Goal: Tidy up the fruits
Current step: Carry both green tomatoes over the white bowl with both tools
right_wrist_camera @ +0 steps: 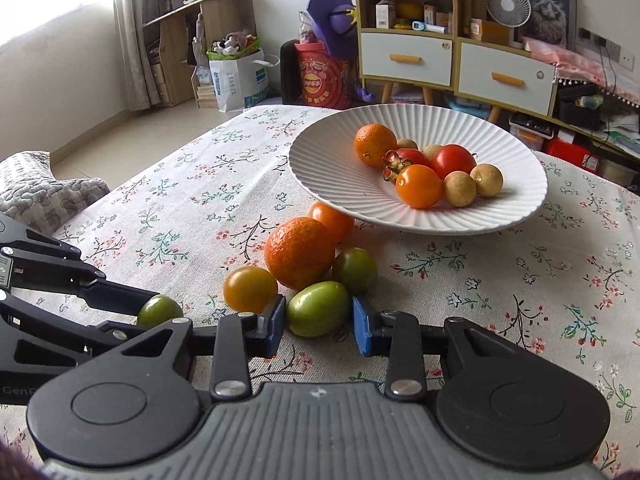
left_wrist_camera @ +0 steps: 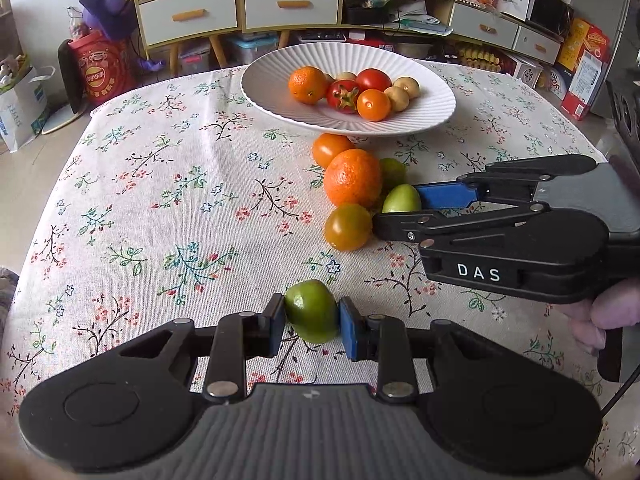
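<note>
I have both claws clamped, my left gripper (left_wrist_camera: 312, 322) on a green tomato (left_wrist_camera: 312, 311) toward the tablecloth's near edge, my right gripper (right_wrist_camera: 319, 322) on another green tomato (right_wrist_camera: 318, 308), long axis crosswise, with the white ribbed plate (right_wrist_camera: 320, 160) straight ahead.

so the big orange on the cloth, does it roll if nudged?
Probably. The big orange is round and rests on flat cloth, so it may roll. Its pebbled skin should grip. Tomatoes touching it, like the yellow one, would likely scatter.
</note>
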The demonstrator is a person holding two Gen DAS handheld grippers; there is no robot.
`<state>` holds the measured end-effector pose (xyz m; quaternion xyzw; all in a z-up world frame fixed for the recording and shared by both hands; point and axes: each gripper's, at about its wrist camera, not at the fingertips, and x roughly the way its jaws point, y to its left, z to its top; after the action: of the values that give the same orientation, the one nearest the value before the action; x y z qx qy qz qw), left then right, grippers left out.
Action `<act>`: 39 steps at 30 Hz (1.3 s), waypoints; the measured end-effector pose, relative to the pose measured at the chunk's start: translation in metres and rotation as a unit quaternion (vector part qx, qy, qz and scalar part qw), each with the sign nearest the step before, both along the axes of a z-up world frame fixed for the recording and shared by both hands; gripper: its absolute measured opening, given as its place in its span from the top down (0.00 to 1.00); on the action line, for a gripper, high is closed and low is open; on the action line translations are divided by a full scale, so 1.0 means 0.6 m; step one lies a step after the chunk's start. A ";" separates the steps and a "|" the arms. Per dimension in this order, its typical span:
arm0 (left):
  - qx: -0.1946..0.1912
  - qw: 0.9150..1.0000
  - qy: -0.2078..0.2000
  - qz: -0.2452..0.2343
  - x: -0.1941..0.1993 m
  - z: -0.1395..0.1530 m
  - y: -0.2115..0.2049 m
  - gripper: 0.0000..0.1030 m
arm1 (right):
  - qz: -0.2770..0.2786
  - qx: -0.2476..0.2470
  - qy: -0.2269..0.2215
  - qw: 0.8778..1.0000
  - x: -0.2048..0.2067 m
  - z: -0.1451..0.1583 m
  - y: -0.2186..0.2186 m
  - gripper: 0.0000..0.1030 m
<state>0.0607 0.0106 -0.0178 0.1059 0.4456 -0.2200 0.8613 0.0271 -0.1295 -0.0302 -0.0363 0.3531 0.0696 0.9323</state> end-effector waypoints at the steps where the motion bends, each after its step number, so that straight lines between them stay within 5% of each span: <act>1: 0.000 1.000 0.000 0.000 0.000 0.000 0.000 0.77 | 0.000 0.002 0.002 1.000 -0.001 0.001 -0.001 0.69; 23: 0.008 1.000 -0.005 0.002 -0.003 0.000 -0.002 0.77 | 0.067 -0.042 0.023 0.997 -0.040 0.005 0.008 0.69; 39: -0.018 0.999 -0.031 0.018 0.013 0.028 0.000 0.78 | 0.058 -0.026 -0.012 0.998 -0.035 0.044 -0.005 0.69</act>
<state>0.0687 0.0106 -0.0010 0.0891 0.4166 -0.2096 0.8801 0.0064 -0.1325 -0.0041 -0.0818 0.3408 0.1136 0.9297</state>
